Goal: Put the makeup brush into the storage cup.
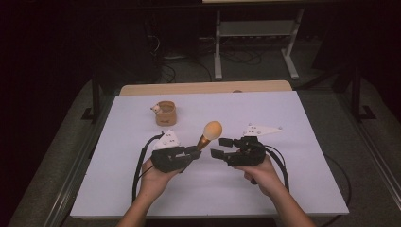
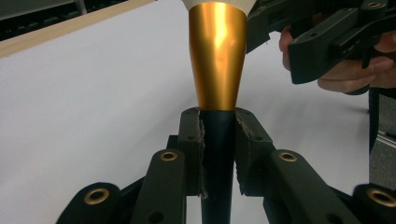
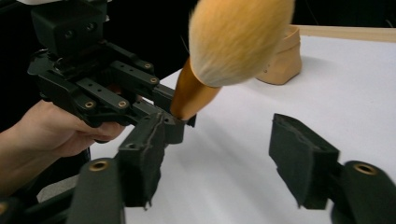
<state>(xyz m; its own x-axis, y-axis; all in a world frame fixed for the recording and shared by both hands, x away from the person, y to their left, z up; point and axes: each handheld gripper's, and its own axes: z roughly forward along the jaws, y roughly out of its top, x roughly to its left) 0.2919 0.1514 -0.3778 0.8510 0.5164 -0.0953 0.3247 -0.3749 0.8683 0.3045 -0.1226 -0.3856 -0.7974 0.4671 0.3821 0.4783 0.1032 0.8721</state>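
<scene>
The left gripper is clamping the dark handle of a makeup brush, its two jaws pressing on either side of the handle just below the gold ferrule, as the left gripper view shows. The brush is standing up out of the jaws at a tilt, its round orange-yellow bristle head leaning up and away from the person, above the white sheet that is covering the counter. In the right gripper view the bristle head is showing fluffy and full, with the gold ferrule running down into the left gripper.

The right gripper is sitting just to the right of the brush, apart from it, with its jaws spread wide and nothing between them; the right gripper view is showing the open gap over bare white sheet. Each gripper is being held in one hand, the left hand and the right hand, both nearer the person than the brush.

A small tan round holder is standing on the sheet beyond the brush and to its left, well apart from it, with a small pale figure on its rim. In the right gripper view the holder is showing behind the bristle head.
</scene>
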